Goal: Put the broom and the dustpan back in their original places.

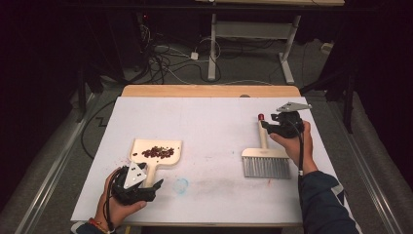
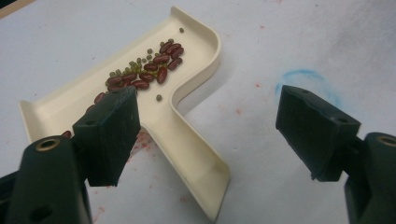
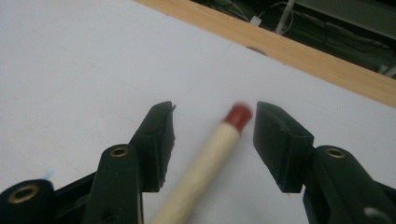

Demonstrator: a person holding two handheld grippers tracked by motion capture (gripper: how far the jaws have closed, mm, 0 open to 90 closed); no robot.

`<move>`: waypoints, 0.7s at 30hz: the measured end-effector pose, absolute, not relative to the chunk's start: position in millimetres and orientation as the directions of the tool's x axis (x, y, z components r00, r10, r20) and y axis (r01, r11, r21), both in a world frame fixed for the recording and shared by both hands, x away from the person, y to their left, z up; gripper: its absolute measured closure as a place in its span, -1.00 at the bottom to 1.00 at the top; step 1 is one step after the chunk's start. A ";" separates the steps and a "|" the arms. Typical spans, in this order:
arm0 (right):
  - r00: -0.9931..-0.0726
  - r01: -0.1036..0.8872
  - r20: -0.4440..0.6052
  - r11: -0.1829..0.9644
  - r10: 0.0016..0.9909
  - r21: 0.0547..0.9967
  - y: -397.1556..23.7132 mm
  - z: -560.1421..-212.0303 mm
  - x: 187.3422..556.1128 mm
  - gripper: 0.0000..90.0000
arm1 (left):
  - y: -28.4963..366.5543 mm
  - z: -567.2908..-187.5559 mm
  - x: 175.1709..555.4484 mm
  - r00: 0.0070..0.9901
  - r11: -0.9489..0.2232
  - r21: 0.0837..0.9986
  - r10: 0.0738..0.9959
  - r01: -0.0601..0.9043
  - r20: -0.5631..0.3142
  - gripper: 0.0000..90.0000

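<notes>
A: Looking at the high view, where is the dustpan [image 1: 157,155]?
B: Lower left of the frame, flat on the white counter [image 1: 214,122], with beans [image 1: 158,152] in its tray. The left gripper [image 1: 146,183] sits at its handle, jaws spread wide; in the left gripper view the handle lies between them, untouched.
A: And the brush [image 1: 265,158]?
B: Right of centre, bristles toward the bottom edge, red-tipped handle pointing up. The right gripper [image 1: 265,125] straddles that tip, released, jaws clear of the wood on both sides.
</notes>
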State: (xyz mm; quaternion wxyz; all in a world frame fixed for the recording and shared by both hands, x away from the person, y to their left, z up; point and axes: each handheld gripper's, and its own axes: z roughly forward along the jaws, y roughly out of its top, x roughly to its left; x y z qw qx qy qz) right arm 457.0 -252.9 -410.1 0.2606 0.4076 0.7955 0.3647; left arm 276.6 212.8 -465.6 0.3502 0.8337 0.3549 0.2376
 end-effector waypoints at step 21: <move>-0.459 0.357 -0.062 0.248 0.886 0.900 -250.5 -411.6 436.2 -0.35 | 209.4 -468.7 273.1 0.643 -0.530 0.744 0.745 0.407 0.179 -0.54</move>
